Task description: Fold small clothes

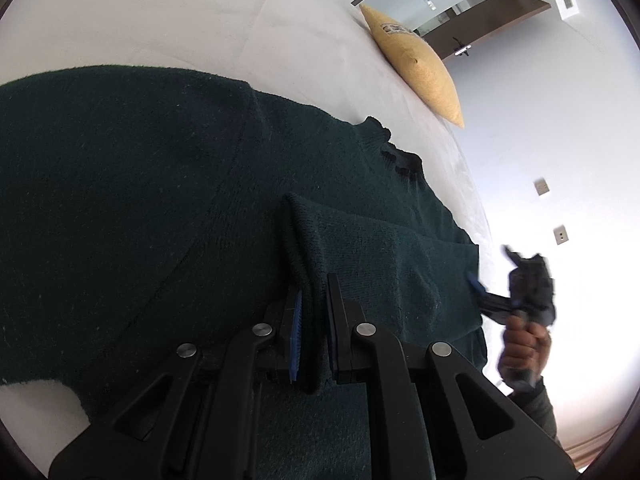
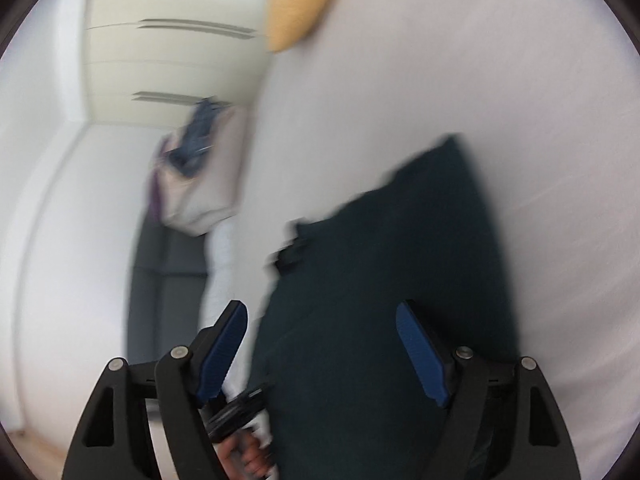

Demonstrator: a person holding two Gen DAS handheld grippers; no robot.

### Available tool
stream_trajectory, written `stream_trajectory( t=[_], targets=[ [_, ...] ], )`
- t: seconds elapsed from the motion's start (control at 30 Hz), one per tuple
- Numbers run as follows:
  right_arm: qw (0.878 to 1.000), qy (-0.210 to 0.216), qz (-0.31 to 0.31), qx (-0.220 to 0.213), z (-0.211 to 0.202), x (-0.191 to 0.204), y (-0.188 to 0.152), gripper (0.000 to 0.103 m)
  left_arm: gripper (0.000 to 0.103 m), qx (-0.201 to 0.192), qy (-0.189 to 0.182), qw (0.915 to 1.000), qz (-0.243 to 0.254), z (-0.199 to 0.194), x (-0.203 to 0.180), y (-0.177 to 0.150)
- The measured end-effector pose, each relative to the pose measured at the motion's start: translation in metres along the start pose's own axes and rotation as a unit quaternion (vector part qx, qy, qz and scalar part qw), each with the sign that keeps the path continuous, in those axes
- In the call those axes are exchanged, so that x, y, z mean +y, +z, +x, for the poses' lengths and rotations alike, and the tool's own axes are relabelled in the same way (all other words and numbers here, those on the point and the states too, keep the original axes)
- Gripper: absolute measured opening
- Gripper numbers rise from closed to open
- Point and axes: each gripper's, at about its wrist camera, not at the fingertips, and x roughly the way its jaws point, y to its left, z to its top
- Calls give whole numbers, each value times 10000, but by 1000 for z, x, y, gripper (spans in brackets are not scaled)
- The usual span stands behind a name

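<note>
The dark green sweater (image 1: 140, 208) lies spread flat on the white bed (image 1: 200, 20), its collar toward a yellow pillow (image 1: 416, 64). Your left gripper (image 1: 312, 312) has its jaws clamped on a raised fold of the sweater's sleeve cuff. Your right gripper (image 2: 320, 356) hovers above the sweater's edge, its jaws standing apart with nothing pressed between them; that view is blurred.
</note>
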Motion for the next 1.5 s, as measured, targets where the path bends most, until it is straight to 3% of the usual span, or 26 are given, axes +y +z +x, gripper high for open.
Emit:
stream_trajectory(
  t=[0.03,0.13,0.17,0.23,0.33,0.37,0.43,0.47,0.5,0.63,0.73,0.77,1.03,1.13,1.23,1.27,1.33,1.37,1.5],
  targets=[
    [9998,123,139,-106,-5,-8,3,45,9,-19,-17,10000,-15,-4,2,-2],
    [9946,282,467,-880,-48,-31,6,41,9,-281,-16,9996,-103,-30,8,-13],
    [9927,105,428,-1122,-66,-31,2,44,9,-424,-25,9990,-163,-45,12,-18],
    [9890,-96,291,-1447,-93,-25,-12,68,9,-628,-10,9976,-298,-72,26,-27],
    [9874,6,-167,-1571,-117,-2,-41,72,10,-1132,120,9907,-748,-126,65,-45],
    [9871,33,-329,-1568,-120,5,-51,73,16,-1258,151,9878,-900,-139,77,-49],
    [9868,96,-568,-1511,-122,18,-77,81,48,-1595,200,9763,-1447,-173,115,-65],
    [9876,99,-658,-1423,-119,23,-88,82,80,-1763,249,9697,-1675,-186,128,-71],
    [9887,128,-747,-1297,-112,29,-100,82,85,-2117,312,9562,-1999,-206,146,-82],
    [9907,172,-980,-928,-86,50,-139,81,85,-2691,-53,9253,-2672,-252,194,-103],
    [9926,295,-932,-722,-69,63,-154,81,85,-3050,-353,8939,-3267,-278,225,-114],
    [9926,293,-970,-672,-64,68,-158,81,85,-3136,-355,8877,-3351,-284,231,-116],
    [9914,375,-1209,-344,-20,104,-185,81,85,-3812,-850,8142,-4295,-294,275,-133],
    [9914,422,-1196,-331,-13,108,-189,81,85,-4141,-965,7813,-4568,-301,291,-130],
    [9915,419,-1188,-336,-15,108,-191,80,81,-4320,-1076,7640,-4670,-308,304,-132],
    [9915,405,-1187,-342,-15,107,-192,80,73,-4348,-1093,7629,-4658,-309,307,-131],
    [9919,368,-1169,-339,-16,103,-194,80,51,-4269,-1036,7685,-4652,-305,313,-127],
    [9920,367,-1155,-340,-14,102,-195,79,33,-4194,-979,7717,-4680,-300,316,-124],
    [9927,369,-1090,-347,-13,95,-197,76,13,-3996,-586,7906,-4602,-292,321,-117]
  ],
)
